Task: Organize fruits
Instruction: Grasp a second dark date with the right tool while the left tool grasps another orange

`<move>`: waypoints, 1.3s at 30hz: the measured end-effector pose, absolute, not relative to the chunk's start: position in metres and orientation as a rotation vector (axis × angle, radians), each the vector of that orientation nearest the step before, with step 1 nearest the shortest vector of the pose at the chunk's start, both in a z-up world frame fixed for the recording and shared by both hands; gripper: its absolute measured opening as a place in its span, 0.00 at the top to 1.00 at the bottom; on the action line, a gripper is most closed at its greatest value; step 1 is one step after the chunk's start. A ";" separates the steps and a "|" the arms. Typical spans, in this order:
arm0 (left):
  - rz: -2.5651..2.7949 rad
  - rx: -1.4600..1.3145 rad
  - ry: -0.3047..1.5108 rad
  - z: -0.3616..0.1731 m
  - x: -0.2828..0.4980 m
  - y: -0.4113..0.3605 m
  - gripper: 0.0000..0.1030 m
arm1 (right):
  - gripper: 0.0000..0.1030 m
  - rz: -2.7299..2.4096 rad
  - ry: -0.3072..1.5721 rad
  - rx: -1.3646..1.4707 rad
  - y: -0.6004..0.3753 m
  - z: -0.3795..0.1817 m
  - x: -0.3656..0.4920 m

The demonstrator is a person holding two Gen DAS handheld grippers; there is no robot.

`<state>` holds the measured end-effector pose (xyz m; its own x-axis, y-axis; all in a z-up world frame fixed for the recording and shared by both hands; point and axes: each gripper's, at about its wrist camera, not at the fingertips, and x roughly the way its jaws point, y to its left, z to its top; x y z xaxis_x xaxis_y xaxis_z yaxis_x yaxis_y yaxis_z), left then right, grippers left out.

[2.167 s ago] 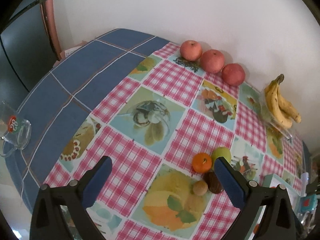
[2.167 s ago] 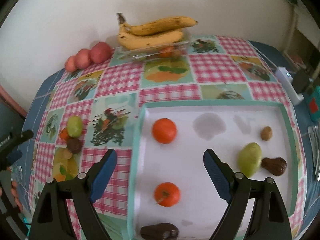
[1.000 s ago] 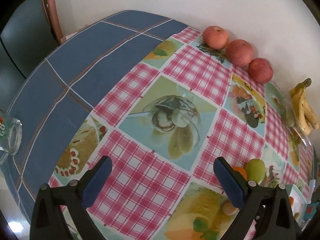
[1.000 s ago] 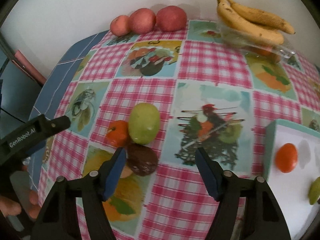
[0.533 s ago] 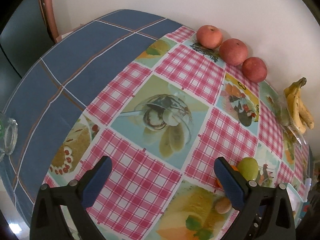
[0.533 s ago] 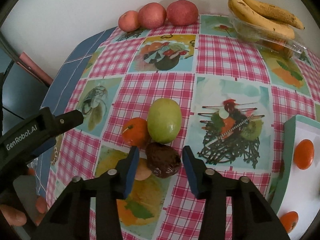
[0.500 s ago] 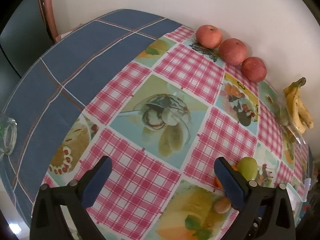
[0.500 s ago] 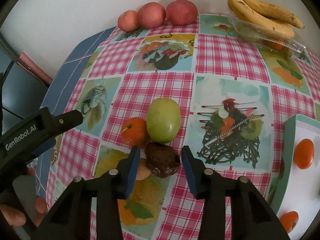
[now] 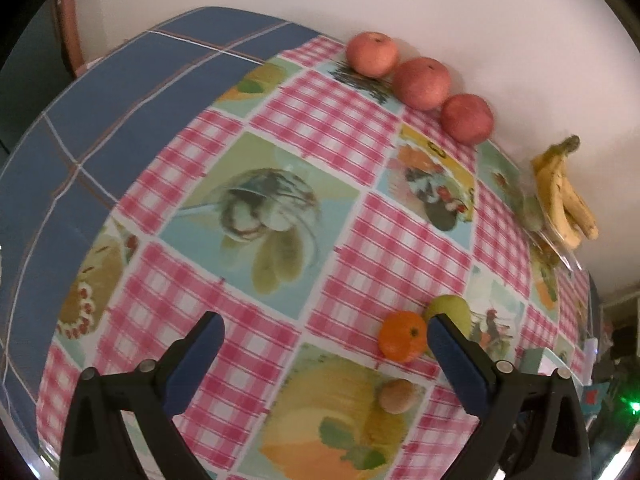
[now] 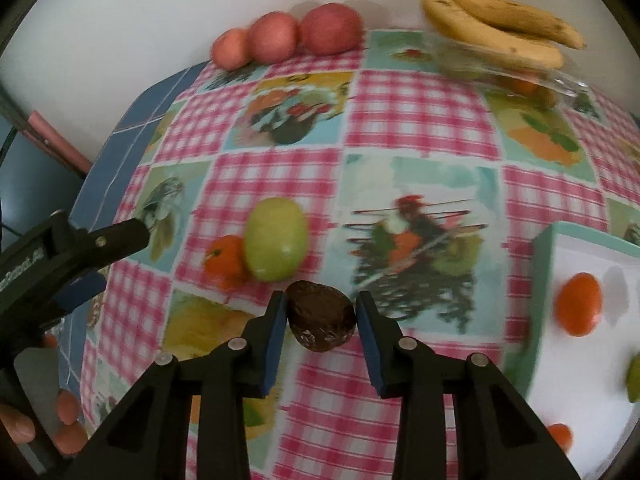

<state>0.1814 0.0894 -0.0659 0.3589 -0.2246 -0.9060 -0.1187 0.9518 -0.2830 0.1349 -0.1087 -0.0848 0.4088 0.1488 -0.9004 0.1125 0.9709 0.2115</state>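
Right gripper (image 10: pixel 320 314) clamped on the dark brown fruit (image 10: pixel 322 316), jaws just closed in, pads pressing both flanks, fruit apparently lifted clear of the checked tablecloth (image 10: pixel 420 116). Long axis roughly crosswise between the pads, from nine to three o'clock. White tray (image 10: pixel 538 280) with teal rim at three o'clock from the grip, near, with bare floor beside an orange (image 10: pixel 579 304) inside; rim to clear on the way over. Green fruit (image 10: pixel 276 238) and a second orange (image 10: pixel 224 260) at eleven o'clock, just beside the grip. Left gripper (image 9: pixel 324 344) wide open and empty, farther from the tray. Apples (image 10: pixel 330 28) and bananas (image 10: pixel 500 28) at twelve, well apart.
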 end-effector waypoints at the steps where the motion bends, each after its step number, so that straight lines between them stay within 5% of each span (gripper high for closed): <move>1: -0.080 -0.323 1.209 -0.066 0.182 0.087 0.01 | 0.64 0.007 1.155 0.259 -0.115 -0.085 0.134; 15: -0.239 -0.360 1.259 -0.078 0.183 0.055 0.34 | 0.64 -0.032 1.174 0.306 -0.142 -0.088 0.128; 26: -0.254 -0.401 1.276 -0.084 0.182 0.053 0.74 | 0.64 -0.022 1.183 0.309 -0.144 -0.087 0.126; 39: -0.221 -0.493 1.247 -0.082 0.186 0.072 0.75 | 0.64 -0.019 1.162 0.324 -0.147 -0.080 0.122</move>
<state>0.1859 0.0718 -0.0825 0.3146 -0.4217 -0.8504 -0.1043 0.8751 -0.4726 0.1217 -0.1474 -0.0798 0.4023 0.1520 -0.9028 0.1810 0.9534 0.2412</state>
